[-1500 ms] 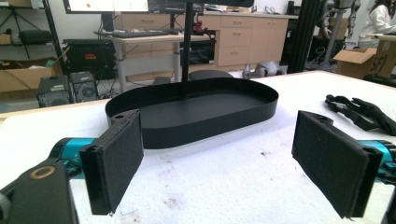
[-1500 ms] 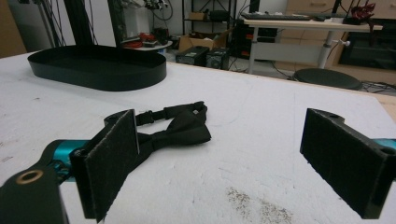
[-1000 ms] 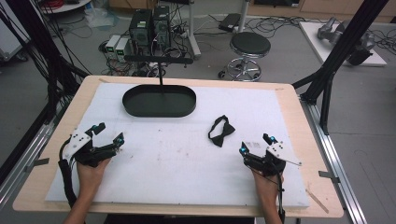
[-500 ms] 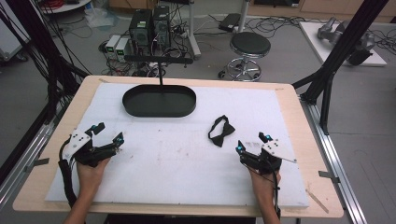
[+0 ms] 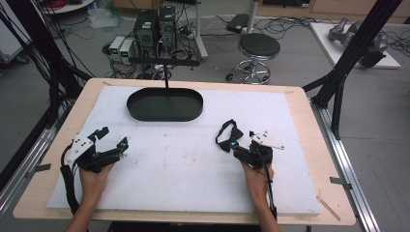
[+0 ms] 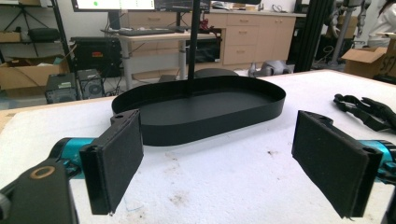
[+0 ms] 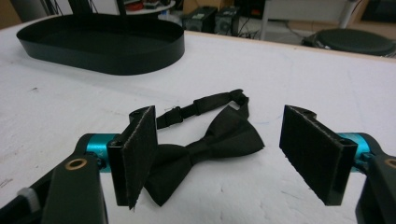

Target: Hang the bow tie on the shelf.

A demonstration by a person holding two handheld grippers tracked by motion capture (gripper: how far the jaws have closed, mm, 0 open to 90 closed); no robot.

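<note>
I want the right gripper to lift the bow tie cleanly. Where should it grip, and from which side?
Grip the bow tie at its narrow centre knot, likely the firmest part, where the two wings pinch together. It lies flat on the white mat, so come from above and the person's side, with the open right gripper straddling the knot, clear of the strap looping behind.

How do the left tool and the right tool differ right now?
The right tool sits at the black bow tie, its open jaws framing the tie in the right gripper view; the left tool has only bare white mat between its jaws. The left tool faces the black oval tray from the table's left side; the right tool is at mid-right. Both are open and hand-held.
</note>
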